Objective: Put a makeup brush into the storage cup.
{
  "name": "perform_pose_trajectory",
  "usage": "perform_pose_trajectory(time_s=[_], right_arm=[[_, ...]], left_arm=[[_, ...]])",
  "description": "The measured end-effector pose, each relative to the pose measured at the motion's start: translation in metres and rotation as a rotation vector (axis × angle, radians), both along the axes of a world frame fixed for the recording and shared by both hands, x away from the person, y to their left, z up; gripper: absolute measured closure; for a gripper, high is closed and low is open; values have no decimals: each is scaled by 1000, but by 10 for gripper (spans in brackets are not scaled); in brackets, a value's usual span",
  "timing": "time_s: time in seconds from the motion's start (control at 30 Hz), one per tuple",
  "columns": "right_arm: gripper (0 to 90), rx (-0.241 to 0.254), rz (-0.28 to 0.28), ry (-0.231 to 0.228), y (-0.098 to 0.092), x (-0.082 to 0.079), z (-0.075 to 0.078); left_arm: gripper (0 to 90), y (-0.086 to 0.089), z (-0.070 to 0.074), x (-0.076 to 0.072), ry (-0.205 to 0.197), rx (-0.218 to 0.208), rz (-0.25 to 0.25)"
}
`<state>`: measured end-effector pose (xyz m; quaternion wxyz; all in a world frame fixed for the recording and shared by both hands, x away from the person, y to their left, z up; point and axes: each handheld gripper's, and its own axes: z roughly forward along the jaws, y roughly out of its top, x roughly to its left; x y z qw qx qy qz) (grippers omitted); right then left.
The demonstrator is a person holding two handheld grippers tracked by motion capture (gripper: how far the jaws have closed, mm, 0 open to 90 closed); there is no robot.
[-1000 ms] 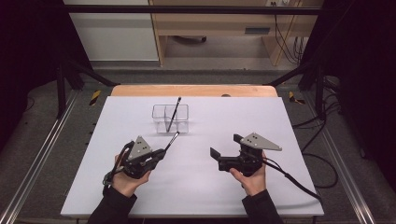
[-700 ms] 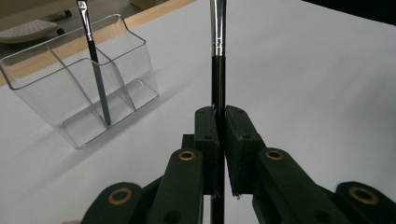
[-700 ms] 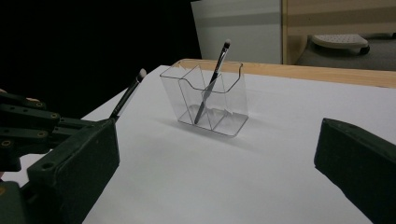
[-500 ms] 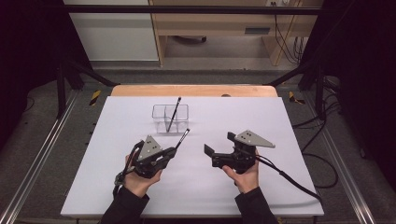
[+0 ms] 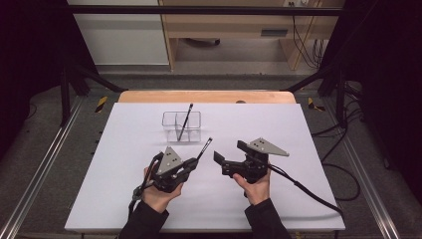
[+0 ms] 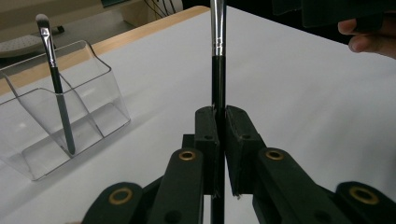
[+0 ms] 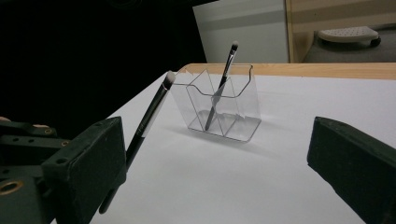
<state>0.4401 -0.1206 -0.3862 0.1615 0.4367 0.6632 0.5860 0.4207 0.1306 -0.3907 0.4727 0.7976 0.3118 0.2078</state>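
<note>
Jaws of the left gripper (image 5: 191, 164) are clamped together on the black handle of a slim makeup brush with a silver ferrule (image 5: 204, 148), as the left gripper view shows: the two black pads press the handle (image 6: 217, 84) between them, and the brush runs straight up the middle of that frame to its top edge. In the high view this held brush slants up and to the right from the gripper, just below centre of the frame, its tip in the air above the white counter (image 5: 298, 129). Jaws of the right gripper (image 5: 230, 158) stand wide apart with nothing between them; in the right gripper view one black pad sits at lower left and the other at lower right, with bare counter between.

Beyond the two grippers, slightly left of centre in the high view, stands a clear plastic organiser with several compartments (image 5: 169, 124). A second black-handled makeup brush (image 5: 185, 121) leans in one of its compartments, bristles up. In the right gripper view the organiser (image 7: 243, 107) sits at the middle of the frame, and the held brush (image 7: 152, 112) rises on a slant at its left, near it but apart from it.

A hand (image 5: 161, 195) grips each tool from the lower edge of the high view.
</note>
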Motion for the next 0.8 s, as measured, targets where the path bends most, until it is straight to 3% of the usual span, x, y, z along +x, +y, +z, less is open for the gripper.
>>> perform_pose_trajectory(time_s=[0.4,0.8], right_arm=[[122,44,28,31,8,3,-7],[249,76,34,64,13,4,-12]], left_arm=[[834,-10,-8,-2,-3,1,-9],[834,-19,-13,-6,-2,-33,-10]])
